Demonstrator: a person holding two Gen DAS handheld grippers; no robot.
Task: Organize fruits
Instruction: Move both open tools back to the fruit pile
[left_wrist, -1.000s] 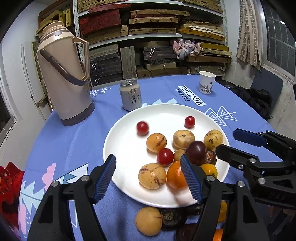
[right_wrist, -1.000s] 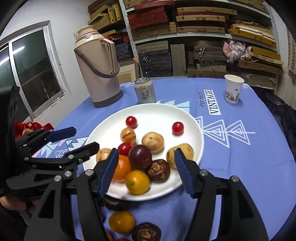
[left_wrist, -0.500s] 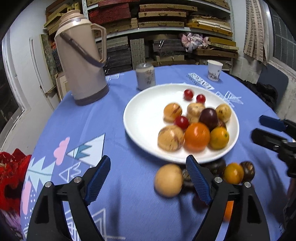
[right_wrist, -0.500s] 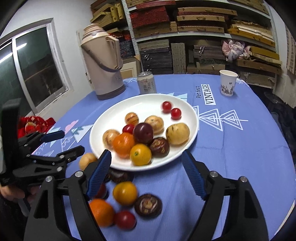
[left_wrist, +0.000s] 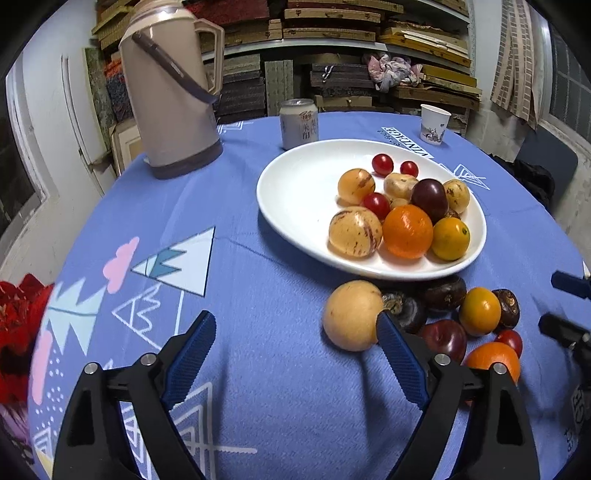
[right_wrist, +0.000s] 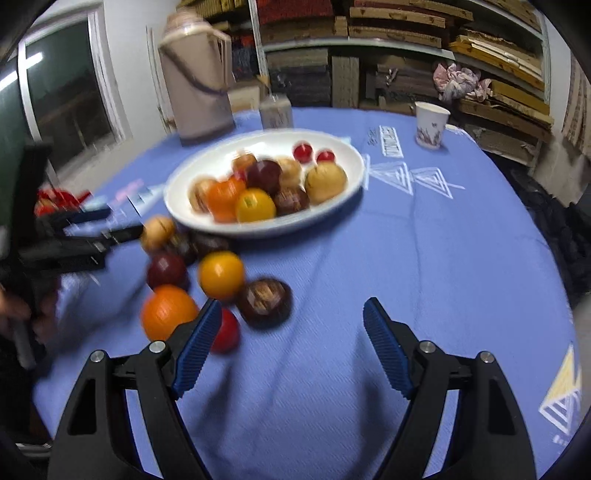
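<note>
A white plate (left_wrist: 295, 192) holds several fruits: an orange (left_wrist: 407, 231), yellow melons, a dark plum (left_wrist: 429, 194) and cherry tomatoes. Loose fruits lie on the blue cloth in front of it: a yellow melon (left_wrist: 351, 314), dark chestnuts, a small orange (left_wrist: 479, 311), a plum and a big orange (left_wrist: 492, 359). My left gripper (left_wrist: 295, 347) is open and empty, low over the cloth, its right finger beside the loose melon. My right gripper (right_wrist: 293, 336) is open and empty, just right of the loose fruits (right_wrist: 221, 275); the plate (right_wrist: 343, 199) lies beyond. That view is blurred.
A tall beige thermos (left_wrist: 171, 85), a drink can (left_wrist: 299, 123) and a paper cup (left_wrist: 435, 119) stand at the back of the round table. Shelves of stacked boards fill the wall behind. The table edge drops off at right, by a dark bag (right_wrist: 565, 229).
Both grippers have pulled back from over the plate toward the near table edge. The loose fruits in front of the plate have come into full view. Both stay open.
</note>
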